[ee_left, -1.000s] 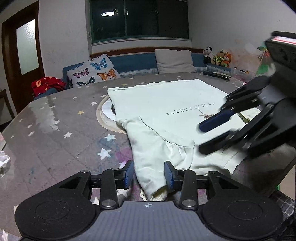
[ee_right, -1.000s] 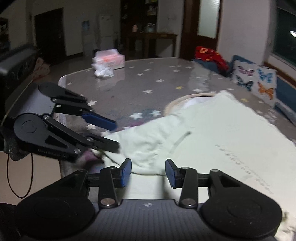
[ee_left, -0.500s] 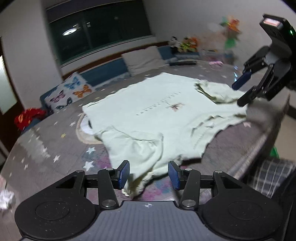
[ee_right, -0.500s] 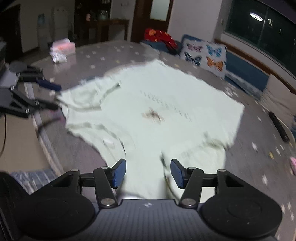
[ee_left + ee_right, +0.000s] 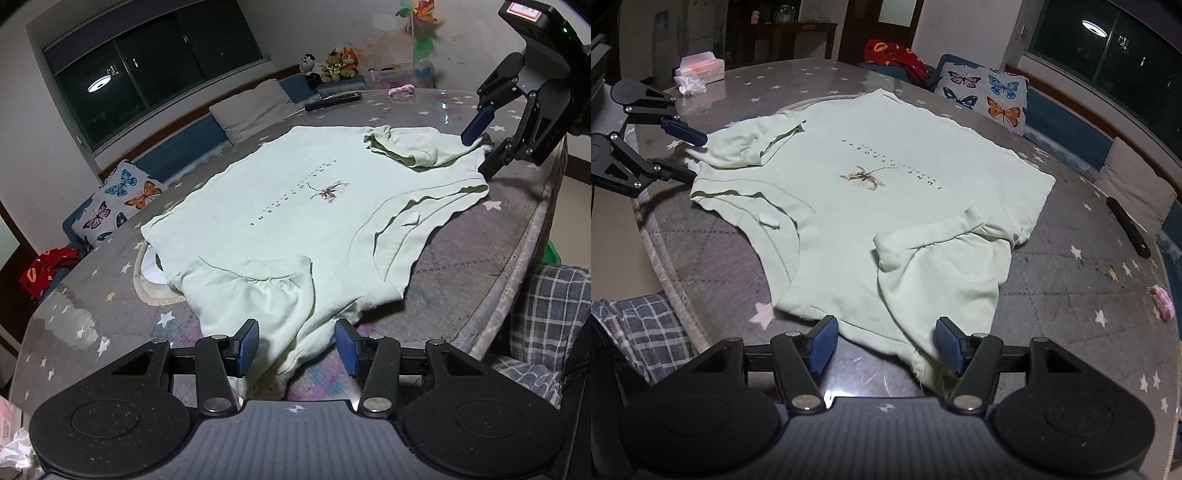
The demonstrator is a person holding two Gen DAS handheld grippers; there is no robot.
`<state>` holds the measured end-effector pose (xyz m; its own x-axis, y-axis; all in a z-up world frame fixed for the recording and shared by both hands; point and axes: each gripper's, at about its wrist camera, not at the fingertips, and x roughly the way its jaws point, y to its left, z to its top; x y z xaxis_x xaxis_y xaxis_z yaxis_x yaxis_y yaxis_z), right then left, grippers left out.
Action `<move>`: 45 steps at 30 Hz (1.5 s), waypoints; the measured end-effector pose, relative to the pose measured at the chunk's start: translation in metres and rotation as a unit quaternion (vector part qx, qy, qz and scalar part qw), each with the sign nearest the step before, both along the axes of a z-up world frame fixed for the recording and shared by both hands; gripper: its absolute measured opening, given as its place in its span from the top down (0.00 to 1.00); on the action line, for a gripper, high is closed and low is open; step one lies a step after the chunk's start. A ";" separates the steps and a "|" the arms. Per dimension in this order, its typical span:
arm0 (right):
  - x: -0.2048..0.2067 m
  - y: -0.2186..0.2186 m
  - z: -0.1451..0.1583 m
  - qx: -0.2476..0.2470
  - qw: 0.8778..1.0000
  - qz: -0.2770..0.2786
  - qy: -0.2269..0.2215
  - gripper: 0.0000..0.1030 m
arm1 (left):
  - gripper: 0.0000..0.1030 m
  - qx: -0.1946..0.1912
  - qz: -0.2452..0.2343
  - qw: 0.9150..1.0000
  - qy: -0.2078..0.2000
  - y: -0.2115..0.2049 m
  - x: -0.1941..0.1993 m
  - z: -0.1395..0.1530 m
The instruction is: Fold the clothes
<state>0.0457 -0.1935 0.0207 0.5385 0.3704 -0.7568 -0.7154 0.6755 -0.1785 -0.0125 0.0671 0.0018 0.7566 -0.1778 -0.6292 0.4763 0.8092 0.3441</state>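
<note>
A pale green T-shirt point(image 5: 295, 206) lies spread print-up on the table point(image 5: 480, 258), both sleeves folded inward over its body, collar near the table's edge.

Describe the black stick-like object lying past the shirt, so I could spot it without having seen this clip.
Start at the round star-patterned table, then go to its rim nearest the window bench. Beyond the pale green T-shirt lies a long black remote-like bar. Unlike the small pink item nearby, it is dark, straight and slim.

Both grippers are built as black linkage frames; left gripper point(image 5: 297, 349), right gripper point(image 5: 884, 345). Fingertips point(image 5: 246, 346) are faced with blue pads. Silver pivot screws are seen on the arms.
</note>
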 end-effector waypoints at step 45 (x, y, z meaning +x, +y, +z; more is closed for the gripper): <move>-0.067 0.003 0.090 0.022 0.984 0.002 -0.175 0.97 | 0.96 -0.053 0.031 0.990 -0.127 0.006 -0.045 0.093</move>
